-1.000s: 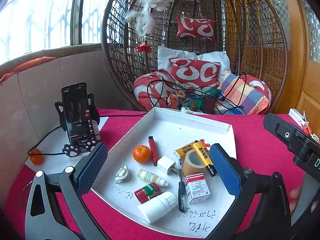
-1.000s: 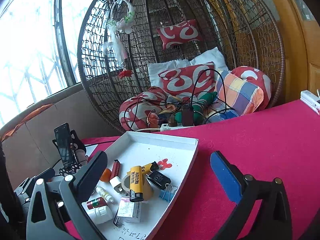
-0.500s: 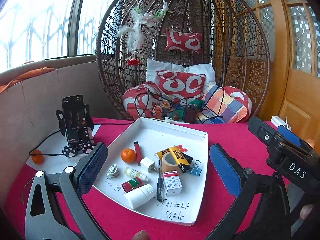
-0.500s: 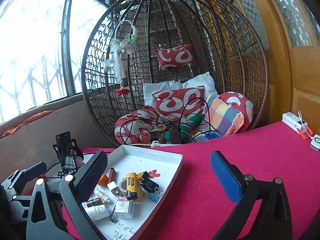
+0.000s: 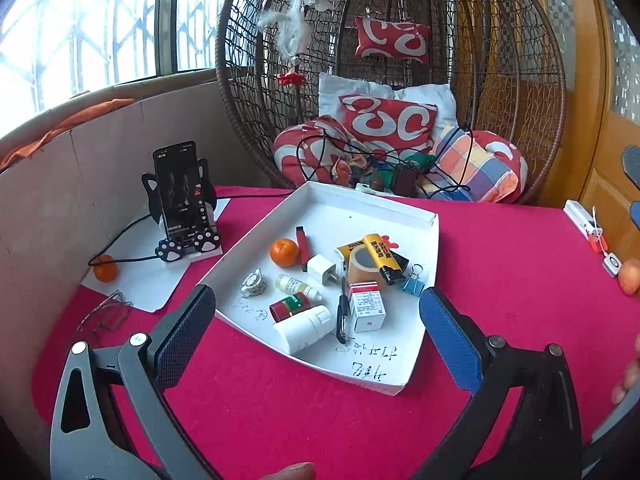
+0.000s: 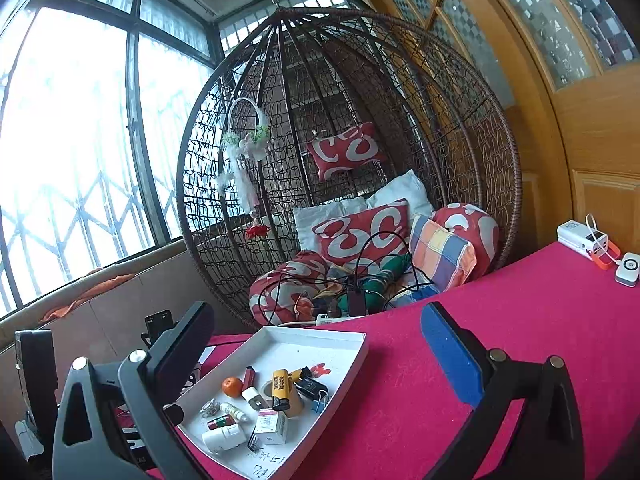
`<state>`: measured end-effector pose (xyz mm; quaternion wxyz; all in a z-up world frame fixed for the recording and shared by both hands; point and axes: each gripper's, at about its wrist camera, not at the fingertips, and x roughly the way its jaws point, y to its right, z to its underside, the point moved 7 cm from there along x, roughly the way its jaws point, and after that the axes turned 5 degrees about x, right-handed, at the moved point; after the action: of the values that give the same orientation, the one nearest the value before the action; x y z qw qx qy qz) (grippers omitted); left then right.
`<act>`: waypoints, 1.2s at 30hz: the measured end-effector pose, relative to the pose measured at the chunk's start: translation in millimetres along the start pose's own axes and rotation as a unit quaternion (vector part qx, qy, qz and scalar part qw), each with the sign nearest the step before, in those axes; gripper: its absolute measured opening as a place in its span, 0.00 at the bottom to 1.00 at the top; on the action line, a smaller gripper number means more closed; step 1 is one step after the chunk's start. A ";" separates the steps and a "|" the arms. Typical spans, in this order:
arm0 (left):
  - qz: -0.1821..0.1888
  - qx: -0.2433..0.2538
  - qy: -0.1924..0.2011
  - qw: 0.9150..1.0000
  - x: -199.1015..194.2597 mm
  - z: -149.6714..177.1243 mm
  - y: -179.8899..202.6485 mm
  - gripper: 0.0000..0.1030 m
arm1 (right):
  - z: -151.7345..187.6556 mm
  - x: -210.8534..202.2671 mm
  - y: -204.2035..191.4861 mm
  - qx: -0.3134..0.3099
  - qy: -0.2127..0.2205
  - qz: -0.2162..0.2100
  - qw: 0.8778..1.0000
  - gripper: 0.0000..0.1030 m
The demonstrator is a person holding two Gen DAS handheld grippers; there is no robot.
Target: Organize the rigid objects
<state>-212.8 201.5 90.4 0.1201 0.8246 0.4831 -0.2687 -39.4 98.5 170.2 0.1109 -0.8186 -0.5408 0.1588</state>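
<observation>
A white tray [image 5: 416, 220] [image 6: 356, 354] lies on the red tablecloth. In it are an orange [image 5: 284, 252], a red stick [image 5: 303, 247], a white plug [image 5: 323, 269], a tape roll [image 5: 360, 266] with a yellow tube [image 5: 381, 257] across it, a blue binder clip [image 5: 414, 282], a small box [image 5: 367, 310], a white bottle [image 5: 306, 328], a black pen [image 5: 342, 312] and a red-green vial [image 5: 289, 305]. My left gripper [image 5: 316, 344] hangs open in front of the tray, holding nothing. My right gripper [image 6: 316, 356] is open and raised high to the tray's right, empty.
A phone on a cat-paw stand [image 5: 182, 204] and a second orange [image 5: 105, 273] sit on white paper at left, glasses [image 5: 104, 314] nearer. White devices [image 6: 592, 242] lie at the far right table edge. A wicker hanging chair [image 6: 360, 160] with cushions stands behind.
Both grippers have pulled back and risen away from the tray, so the tray looks smaller in both views. Both stay open and empty; the tray's contents have not moved.
</observation>
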 end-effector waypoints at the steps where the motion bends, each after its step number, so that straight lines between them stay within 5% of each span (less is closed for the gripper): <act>1: -0.005 -0.001 0.002 1.000 -2.0 1.7 -0.1 1.00 | -0.6 -4.2 -0.4 -0.003 0.004 0.002 1.000 1.00; 36: 0.018 0.001 0.028 0.999 -71.2 26.5 30.4 1.00 | 1.8 -71.0 5.3 0.007 0.056 0.016 0.998 1.00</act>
<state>-222.9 121.9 106.4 0.1106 0.8404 0.4712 -0.2440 -61.5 31.1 176.6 0.1441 -0.8342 -0.5190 0.1178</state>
